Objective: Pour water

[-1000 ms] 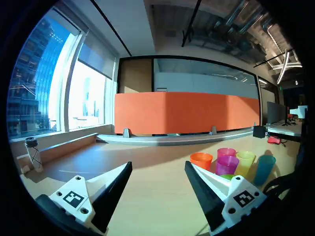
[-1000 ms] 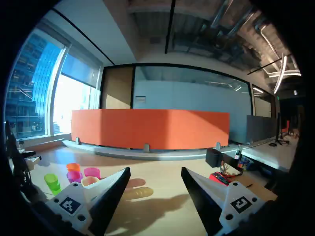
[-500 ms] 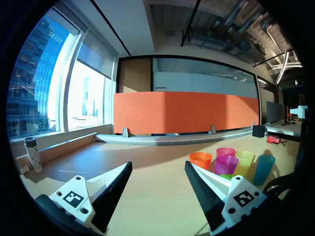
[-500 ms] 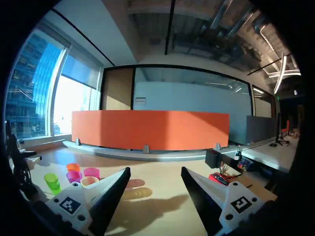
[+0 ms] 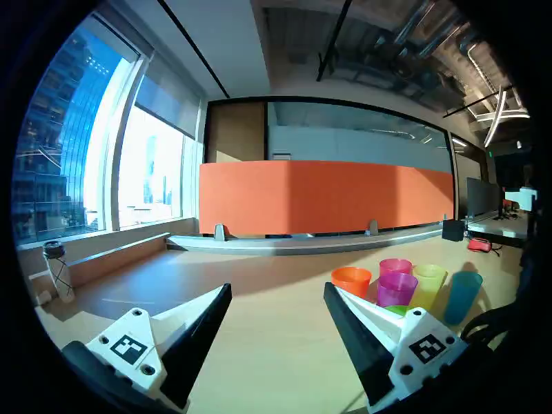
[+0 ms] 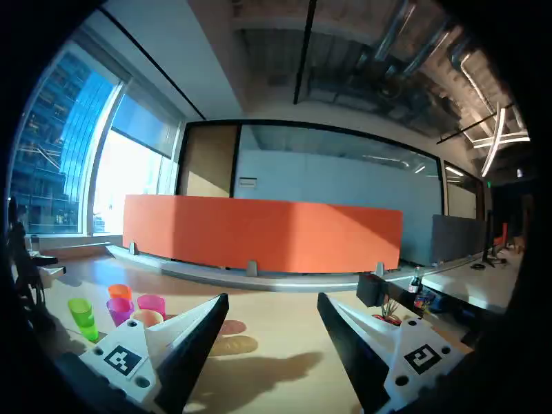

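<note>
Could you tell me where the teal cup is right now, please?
In the left gripper view, the teal cup stands on the table at the picture's right end of the cup cluster, beside the yellow cup.

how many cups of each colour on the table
orange cup: 1
pink cup: 1
purple cup: 1
yellow cup: 1
teal cup: 1
green cup: 1
total: 6 cups
</note>
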`<act>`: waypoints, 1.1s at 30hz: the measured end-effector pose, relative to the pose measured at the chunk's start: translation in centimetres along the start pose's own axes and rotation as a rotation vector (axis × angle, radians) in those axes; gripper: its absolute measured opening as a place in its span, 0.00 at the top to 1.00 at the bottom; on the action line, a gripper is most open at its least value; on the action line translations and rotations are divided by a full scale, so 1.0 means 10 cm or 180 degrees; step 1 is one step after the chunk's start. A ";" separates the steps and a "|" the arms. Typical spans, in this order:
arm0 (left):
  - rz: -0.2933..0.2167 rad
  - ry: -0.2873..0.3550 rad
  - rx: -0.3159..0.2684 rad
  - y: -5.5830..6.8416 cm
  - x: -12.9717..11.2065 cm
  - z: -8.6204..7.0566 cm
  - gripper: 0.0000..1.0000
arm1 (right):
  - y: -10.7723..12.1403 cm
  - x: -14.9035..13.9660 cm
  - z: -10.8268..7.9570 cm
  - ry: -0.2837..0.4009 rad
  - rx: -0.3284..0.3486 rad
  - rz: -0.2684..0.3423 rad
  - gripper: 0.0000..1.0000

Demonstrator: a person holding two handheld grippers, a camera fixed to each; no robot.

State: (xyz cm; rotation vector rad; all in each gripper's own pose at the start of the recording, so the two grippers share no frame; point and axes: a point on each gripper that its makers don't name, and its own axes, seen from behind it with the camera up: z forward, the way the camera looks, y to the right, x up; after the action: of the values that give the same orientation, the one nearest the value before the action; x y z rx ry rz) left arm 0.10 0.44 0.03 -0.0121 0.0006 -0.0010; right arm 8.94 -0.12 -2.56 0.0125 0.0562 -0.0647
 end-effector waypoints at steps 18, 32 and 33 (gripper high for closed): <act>-0.0001 0.0000 0.0000 0.00 0.00 0.00 0.01 | -0.10 -0.43 0.28 0.0023 -0.0087 0.0123 0.01; -0.0001 0.0000 0.0000 -0.01 -0.01 -0.01 0.01 | -0.04 -0.74 0.26 -0.0037 -0.0069 0.0210 0.01; -0.0001 0.0000 0.0000 -0.01 -0.01 -0.01 0.00 | -0.04 -0.75 0.26 -0.0039 -0.0065 0.0214 0.01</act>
State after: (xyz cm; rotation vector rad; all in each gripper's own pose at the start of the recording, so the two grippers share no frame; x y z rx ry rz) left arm 0.05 0.38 -0.04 -0.0119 0.0005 -0.0013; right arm 1.63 -0.10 0.43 -0.0065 0.0441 0.0030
